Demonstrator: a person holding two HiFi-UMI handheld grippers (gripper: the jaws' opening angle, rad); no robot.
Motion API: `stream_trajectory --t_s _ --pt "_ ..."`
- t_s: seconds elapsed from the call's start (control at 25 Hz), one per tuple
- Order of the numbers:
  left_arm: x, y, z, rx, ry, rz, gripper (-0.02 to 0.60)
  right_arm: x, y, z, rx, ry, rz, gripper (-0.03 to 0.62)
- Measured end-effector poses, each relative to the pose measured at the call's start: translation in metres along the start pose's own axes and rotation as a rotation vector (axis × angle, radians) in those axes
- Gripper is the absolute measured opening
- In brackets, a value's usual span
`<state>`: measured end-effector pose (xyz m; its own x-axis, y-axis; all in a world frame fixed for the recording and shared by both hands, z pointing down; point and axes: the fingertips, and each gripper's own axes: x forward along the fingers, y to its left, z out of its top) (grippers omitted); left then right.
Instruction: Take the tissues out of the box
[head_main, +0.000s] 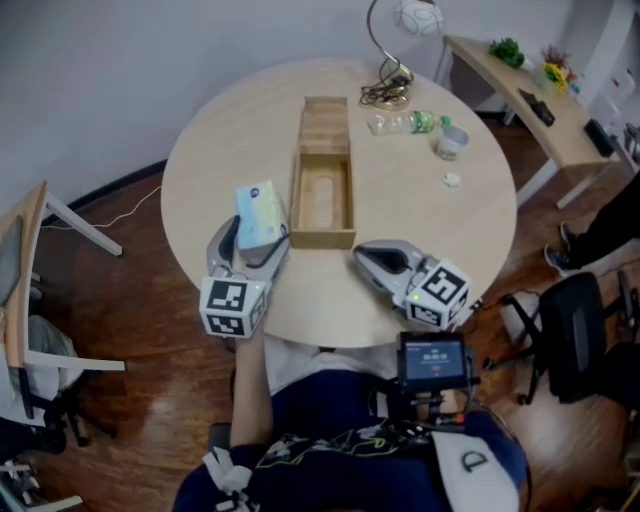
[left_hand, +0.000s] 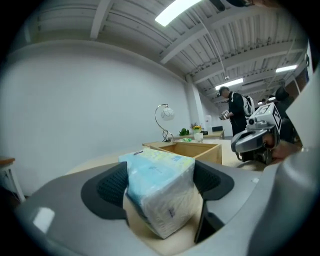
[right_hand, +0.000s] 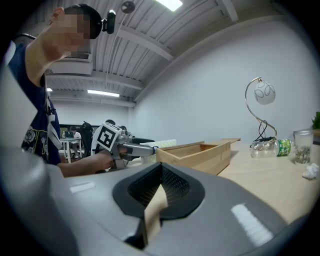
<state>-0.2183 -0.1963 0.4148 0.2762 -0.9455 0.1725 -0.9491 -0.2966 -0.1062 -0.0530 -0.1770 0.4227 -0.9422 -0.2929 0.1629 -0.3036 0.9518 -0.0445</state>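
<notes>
Round wooden table (head_main: 200, 170), and on the left the left gripper (head_main: 255, 234) pinches the tissue pack (head_main: 258, 212) between wide-set pads, just left of the empty box (head_main: 322, 238). I'd lower it flat, clear of the box, then let go. Right gripper (head_main: 362, 256) is empty, jaws pressed together.

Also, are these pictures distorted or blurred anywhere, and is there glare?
Left gripper view: fisheye bending, dark corners, the ceiling light strip overexposed. Right gripper view: same bending, a mosaic patch laid over a face. Head view: evenly lit, only mild wide-angle curve.
</notes>
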Motion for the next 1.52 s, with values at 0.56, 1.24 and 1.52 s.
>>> stream_trajectory --t_s 0.56,1.24,1.52 --pt "0.006 -0.015 -0.005 0.121 0.058 0.009 0.408 0.001 0.002 0.003 -0.004 -0.010 0.029 -0.003" --pt "-0.039 -0.033 0.027 0.188 -0.159 0.104 0.416 -0.001 0.004 -0.003 -0.002 -0.005 0.033 -0.003" --pt "-0.056 -0.064 0.048 0.193 -0.311 -0.091 0.410 -0.001 0.003 -0.003 -0.004 -0.005 0.030 -0.003"
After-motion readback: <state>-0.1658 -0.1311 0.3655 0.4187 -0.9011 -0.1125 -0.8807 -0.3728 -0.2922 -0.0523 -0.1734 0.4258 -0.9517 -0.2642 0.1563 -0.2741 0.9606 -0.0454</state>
